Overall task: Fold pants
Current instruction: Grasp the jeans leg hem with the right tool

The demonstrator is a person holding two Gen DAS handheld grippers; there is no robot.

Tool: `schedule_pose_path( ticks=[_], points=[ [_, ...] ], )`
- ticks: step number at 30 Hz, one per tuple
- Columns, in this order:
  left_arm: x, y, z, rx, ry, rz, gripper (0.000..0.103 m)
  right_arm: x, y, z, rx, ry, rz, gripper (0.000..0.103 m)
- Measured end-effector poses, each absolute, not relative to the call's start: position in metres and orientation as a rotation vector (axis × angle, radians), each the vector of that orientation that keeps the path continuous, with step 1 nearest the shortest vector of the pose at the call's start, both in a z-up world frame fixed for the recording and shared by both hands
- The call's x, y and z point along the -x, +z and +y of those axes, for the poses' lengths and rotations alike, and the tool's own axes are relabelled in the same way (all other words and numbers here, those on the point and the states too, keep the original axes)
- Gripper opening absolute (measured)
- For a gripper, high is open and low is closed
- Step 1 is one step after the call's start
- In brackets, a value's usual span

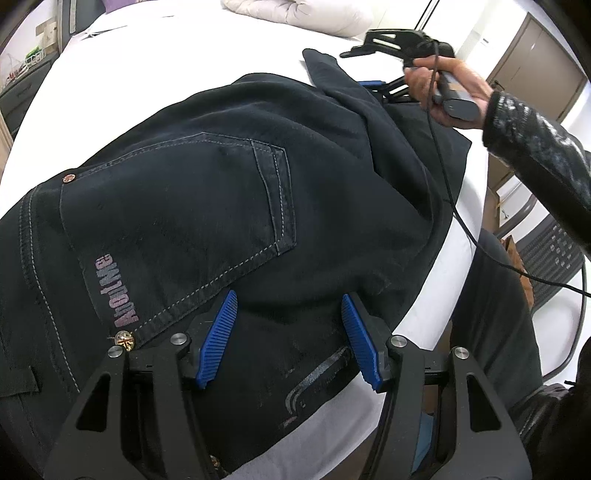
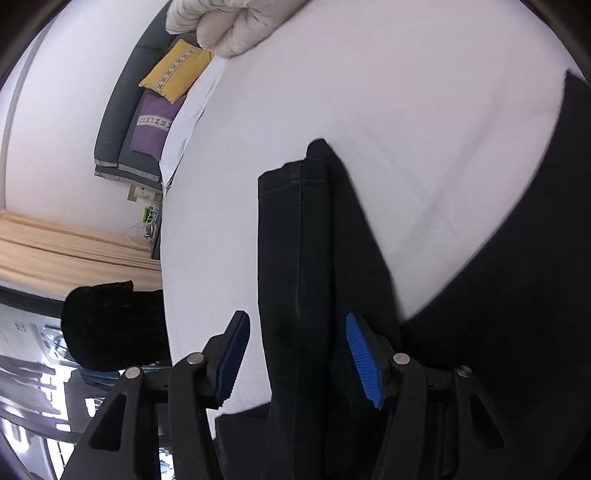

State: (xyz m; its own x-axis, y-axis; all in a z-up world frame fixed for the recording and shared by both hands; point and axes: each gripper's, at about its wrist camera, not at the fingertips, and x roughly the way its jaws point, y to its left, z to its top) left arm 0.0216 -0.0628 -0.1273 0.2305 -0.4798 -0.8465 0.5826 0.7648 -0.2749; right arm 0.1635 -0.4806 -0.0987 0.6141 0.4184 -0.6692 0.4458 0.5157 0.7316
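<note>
Dark jeans (image 1: 207, 206) on a white bed (image 1: 122, 85), half folded.

The left gripper (image 1: 288, 332) hovers spread over the seat near the back pocket (image 1: 184, 221), pinching nothing. The right gripper (image 2: 295, 354), in a hand (image 1: 443, 88) at the far right, stands spread astride a folded trouser leg (image 2: 295, 258); whether its blue pads (image 2: 364, 363) touch the cloth is hard to tell, apparently not. A pale duvet (image 2: 229, 26) lies at the far end.
</note>
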Motion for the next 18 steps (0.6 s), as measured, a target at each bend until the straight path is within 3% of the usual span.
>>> schedule_pose_path(
  ticks=[6, 8, 9, 10, 18],
  points=[
    [-0.026, -0.129, -0.066, -0.101, -0.74, 1.128, 0.057, -0.19, -0.114, -0.48, -1.103, -0.028, 0.948, 0.05],
    [-0.027, -0.128, -0.067, -0.103, -0.742, 1.132, 0.057, -0.197, -0.116, -0.483, -1.102, -0.032, 0.935, 0.032],
    [-0.028, -0.128, -0.068, -0.103, -0.741, 1.133, 0.057, -0.202, -0.115, -0.485, -1.076, -0.042, 0.941, 0.011],
    [-0.028, -0.128, -0.069, -0.104, -0.74, 1.135, 0.058, -0.203, -0.114, -0.484, -1.053, -0.047, 0.947, 0.006],
    [-0.03, -0.126, -0.077, -0.107, -0.721, 1.13, 0.062, -0.129, -0.03, -0.528, -0.89, -0.11, 0.683, 0.004]
  ],
)
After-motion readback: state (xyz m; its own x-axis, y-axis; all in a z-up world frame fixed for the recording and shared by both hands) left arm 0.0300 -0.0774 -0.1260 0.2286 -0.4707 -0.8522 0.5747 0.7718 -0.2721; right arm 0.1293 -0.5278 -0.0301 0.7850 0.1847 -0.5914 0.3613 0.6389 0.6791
